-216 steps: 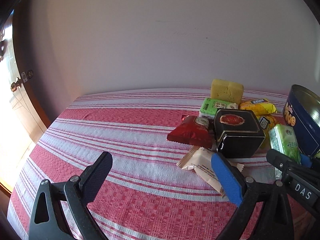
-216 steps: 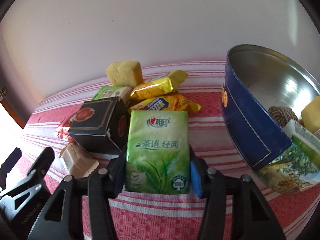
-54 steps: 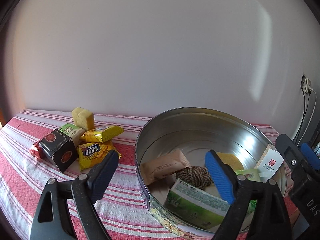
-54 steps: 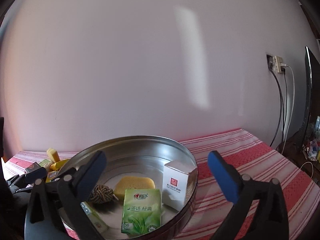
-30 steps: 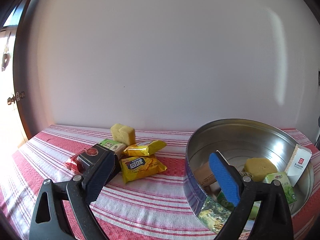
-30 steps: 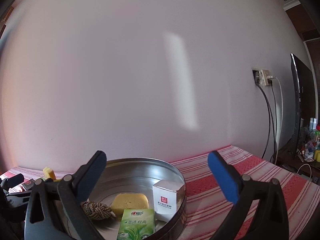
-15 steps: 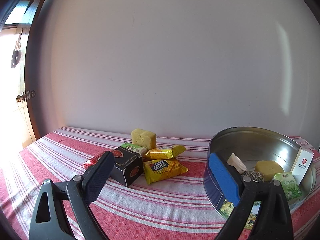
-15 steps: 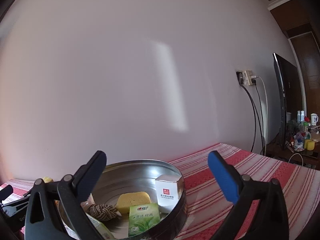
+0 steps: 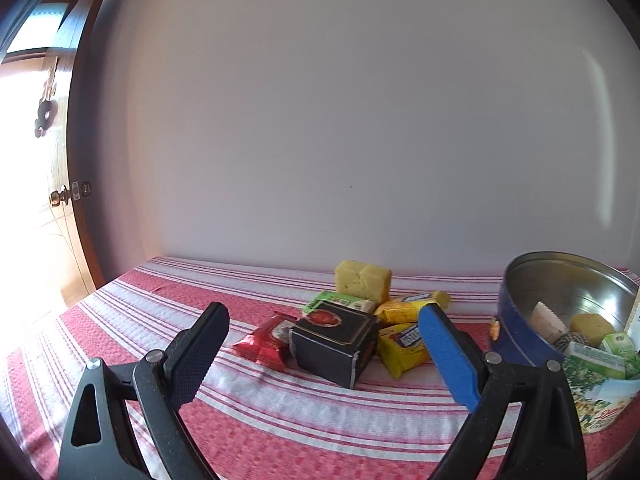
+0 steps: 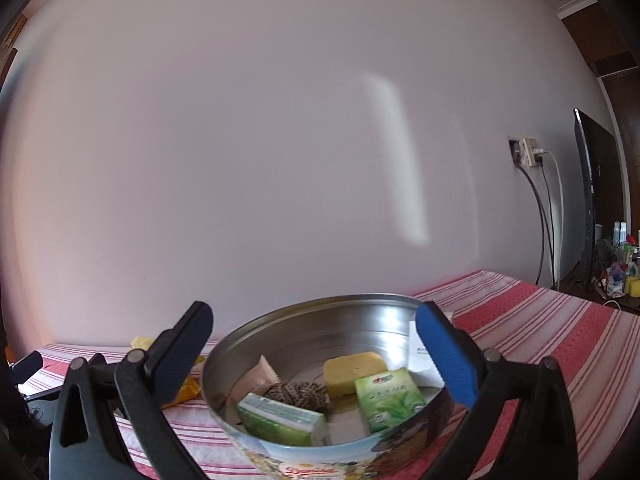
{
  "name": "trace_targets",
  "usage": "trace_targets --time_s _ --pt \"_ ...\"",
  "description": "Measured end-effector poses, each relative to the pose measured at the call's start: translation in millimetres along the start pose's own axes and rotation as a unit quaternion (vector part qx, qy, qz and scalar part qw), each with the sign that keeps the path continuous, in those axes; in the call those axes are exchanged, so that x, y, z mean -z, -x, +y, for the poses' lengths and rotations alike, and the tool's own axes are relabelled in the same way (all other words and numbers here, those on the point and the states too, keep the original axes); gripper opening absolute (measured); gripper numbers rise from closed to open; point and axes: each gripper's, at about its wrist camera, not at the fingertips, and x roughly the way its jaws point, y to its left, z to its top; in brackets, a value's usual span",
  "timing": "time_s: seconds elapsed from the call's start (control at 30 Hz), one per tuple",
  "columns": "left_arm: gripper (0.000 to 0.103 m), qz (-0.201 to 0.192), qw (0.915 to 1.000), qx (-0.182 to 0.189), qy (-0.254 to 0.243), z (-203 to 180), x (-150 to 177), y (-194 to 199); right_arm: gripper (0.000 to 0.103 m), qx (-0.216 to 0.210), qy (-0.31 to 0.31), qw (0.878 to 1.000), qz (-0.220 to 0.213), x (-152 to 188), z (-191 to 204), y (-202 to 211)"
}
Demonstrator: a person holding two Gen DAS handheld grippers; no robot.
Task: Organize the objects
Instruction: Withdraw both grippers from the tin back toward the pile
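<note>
Left gripper (image 9: 322, 338) has jaws spread and empty, lined up on the black box (image 9: 334, 342) nearest in the loose pile; right gripper (image 10: 316, 354) is also spread and empty, over the tin (image 10: 320, 454). Best move, I judge: straddle the box's side faces, not its corners, avoiding the red packet (image 9: 264, 342) touching its left. Yellow packets (image 9: 402, 346) just right, sponge (image 9: 362, 280) farthest.

tin (image 10: 308, 470): "Danisa", partly readable; packet lettering too small to read
</note>
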Motion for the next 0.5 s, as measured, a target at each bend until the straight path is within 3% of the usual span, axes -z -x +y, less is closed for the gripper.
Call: trace_targets --time_s 0.23,0.5 --pt "0.097 0.028 0.9987 -0.032 0.029 64.5 -2.4 -27.1 0.103 -0.05 0.01 0.998 0.034 14.6 51.1 -9.8" --pt "0.097 0.079 0.9929 -0.056 0.07 123.4 -1.5 -62.5 0.103 -0.111 0.051 0.986 0.109 31.4 115.4 -35.4"
